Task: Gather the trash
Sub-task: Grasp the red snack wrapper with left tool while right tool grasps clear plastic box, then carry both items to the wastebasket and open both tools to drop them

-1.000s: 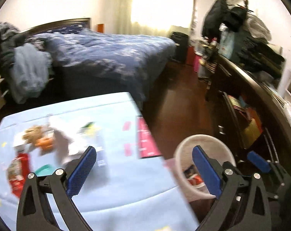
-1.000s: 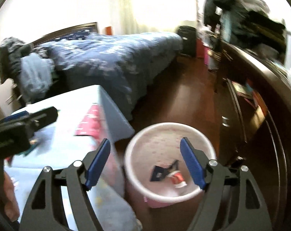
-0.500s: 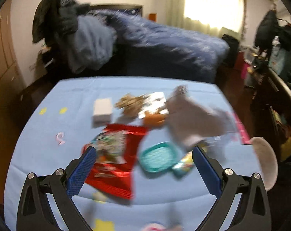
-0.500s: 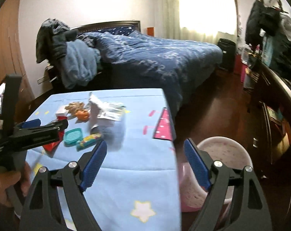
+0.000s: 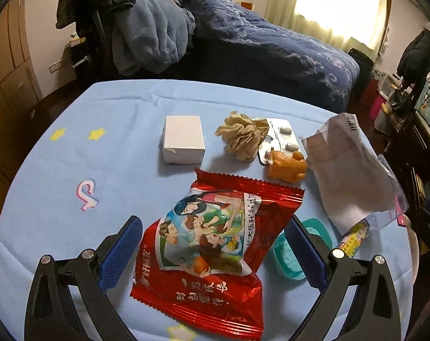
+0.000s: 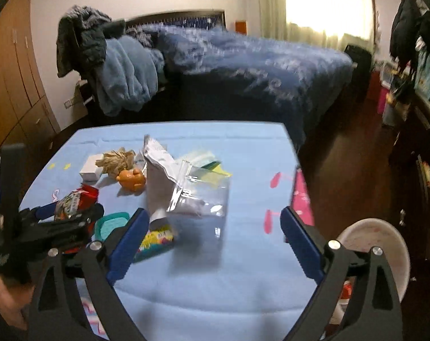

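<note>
So the left gripper hangs wide open, straddling the crinkly red foil snack bag on the blue-clothed table; right gripper is opening, nothing between. Foil's slippery, a shallow pinch could drop it before the pink bin.

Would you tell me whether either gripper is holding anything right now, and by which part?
Nothing is held. The left gripper stands open astride the red snack packet, pads clear of it; the right gripper is opening, empty.
</note>
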`<state>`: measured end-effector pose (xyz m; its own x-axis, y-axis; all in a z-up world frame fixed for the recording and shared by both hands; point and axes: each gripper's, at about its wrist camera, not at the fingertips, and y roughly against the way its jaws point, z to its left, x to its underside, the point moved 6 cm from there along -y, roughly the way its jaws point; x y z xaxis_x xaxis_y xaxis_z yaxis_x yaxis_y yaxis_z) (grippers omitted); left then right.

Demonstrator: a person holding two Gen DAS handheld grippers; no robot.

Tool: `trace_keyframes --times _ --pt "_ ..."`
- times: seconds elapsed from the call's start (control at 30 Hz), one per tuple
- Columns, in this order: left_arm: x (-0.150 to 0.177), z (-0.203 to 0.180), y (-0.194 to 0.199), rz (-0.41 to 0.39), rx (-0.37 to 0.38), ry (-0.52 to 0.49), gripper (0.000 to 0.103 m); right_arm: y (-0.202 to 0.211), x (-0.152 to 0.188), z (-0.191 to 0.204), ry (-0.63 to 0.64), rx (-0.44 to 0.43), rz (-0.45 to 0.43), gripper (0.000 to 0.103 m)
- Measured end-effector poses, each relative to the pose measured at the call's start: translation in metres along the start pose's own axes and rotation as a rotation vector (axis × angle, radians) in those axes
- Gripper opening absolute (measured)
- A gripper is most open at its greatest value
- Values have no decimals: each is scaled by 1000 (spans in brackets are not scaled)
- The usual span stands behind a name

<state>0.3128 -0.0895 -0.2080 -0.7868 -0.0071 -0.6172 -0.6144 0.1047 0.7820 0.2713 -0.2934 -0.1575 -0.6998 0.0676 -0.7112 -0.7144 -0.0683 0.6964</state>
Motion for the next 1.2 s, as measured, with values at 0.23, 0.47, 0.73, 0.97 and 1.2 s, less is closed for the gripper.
trace_keyframes --times 0.23,0.47,0.73,0.97,1.2 --pt "-2 4 3 -15 35 26 67 -21 4 0 -4 11 58 73" --pt "-7 3 24 -70 43 35 62 -15 10 -6 16 45 55 48" --pt "-10 -9 58 -136 59 1 62 14 18 -29 11 124 6 48" --pt "-3 -33 86 -163 118 -36 63 51 31 -51 -67 97 -17 48" --pt "4 -58 117 -198 159 -82 64 88 44 -60 -108 66 -45 48"
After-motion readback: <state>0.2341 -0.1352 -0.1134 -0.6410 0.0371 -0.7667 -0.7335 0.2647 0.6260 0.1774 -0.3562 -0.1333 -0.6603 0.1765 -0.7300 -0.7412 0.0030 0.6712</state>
